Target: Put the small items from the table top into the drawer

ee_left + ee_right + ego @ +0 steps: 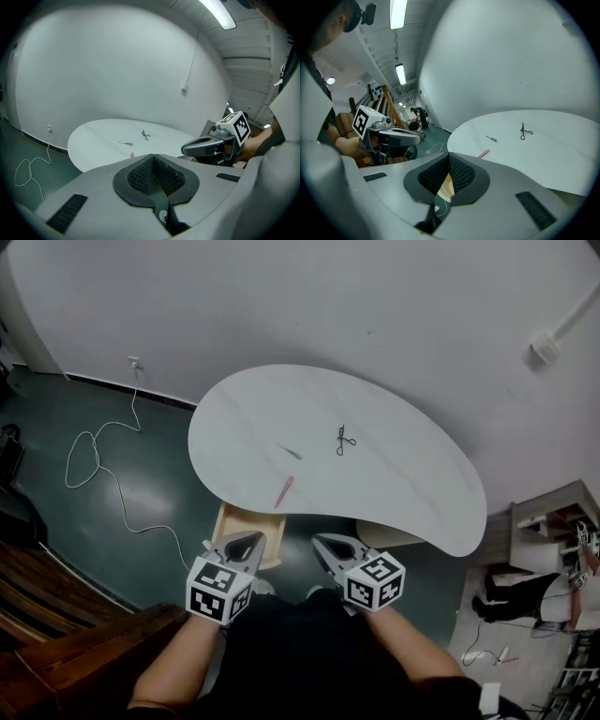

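Waiting at the start, nothing judged stowed | scissors (345,440), thin metal piece (290,452) and pink stick (283,490) lie on table (403,474) | drawer (239,519) open under table's near edge | left gripper (248,540) and right gripper (325,544) pressed together, empty, short of table

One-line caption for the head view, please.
Left gripper and right gripper, jaws shut and empty, held near the open drawer; scissors, pink stick and metal piece lie on the white table.

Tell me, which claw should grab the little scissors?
Probably the right claw. The scissors lie almost straight ahead of it. The left claw sits further over, by the open drawer. Both claws are shut and empty.
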Tool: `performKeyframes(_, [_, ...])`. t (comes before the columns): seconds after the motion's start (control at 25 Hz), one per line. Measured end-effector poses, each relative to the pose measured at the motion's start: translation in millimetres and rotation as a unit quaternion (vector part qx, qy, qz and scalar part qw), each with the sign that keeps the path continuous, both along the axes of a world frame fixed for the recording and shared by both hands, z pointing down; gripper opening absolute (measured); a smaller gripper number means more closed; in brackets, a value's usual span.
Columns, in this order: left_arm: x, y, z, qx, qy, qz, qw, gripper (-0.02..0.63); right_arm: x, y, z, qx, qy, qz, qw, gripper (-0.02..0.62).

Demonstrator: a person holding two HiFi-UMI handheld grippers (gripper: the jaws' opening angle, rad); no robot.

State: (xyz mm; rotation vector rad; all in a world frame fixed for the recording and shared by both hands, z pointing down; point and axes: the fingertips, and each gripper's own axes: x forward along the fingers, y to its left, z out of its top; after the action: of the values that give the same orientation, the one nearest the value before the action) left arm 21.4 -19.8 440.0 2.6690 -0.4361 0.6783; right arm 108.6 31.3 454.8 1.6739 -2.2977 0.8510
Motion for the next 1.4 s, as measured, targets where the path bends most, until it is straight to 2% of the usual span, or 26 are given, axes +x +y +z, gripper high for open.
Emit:
performKeyframes(0.24, [0, -11, 9, -0.008, -0.004, -0.006, 0.9999, 0.014, -2, -10, 3, -0.004, 0.01, -0.014, 1.0, -0.003])
performKeyframes(0.8, [12, -43, 5, 0.001, -0.017, -0.065, 0.9977, 0.014, 18, -61, 0, 0.015, 0.025, -0.078, 0.997, -0.003])
performKeyframes(0.96, [10, -51, 8, 0.001, -0.027, -0.079, 0.9965, 0.014, 25, -76, 21, 0.004, 0.067, -0.102, 0.992, -0.003])
performKeyframes(1.08, [4, -53, 15, -0.005, -0.039, -0.088, 0.9953, 0.014, 24, -90, 49, -0.012, 0.127, -0.137, 0.982, -0.003])
performKeyframes(1.2, [-1, -56, 22, -0.013, -0.046, -0.099, 0.9939, 0.014, 19, -103, 82, -0.034, 0.185, -0.188, 0.964, -0.003])
performKeyframes(1.28, [-6, -56, 28, -0.029, -0.051, -0.109, 0.9923, 0.014, 16, -109, 106, -0.055, 0.225, -0.228, 0.946, -0.003])
performKeyframes(1.4, [-17, -55, 35, -0.043, -0.059, -0.124, 0.9896, 0.014, 13, -118, 131, -0.068, 0.293, -0.285, 0.91, -0.002])
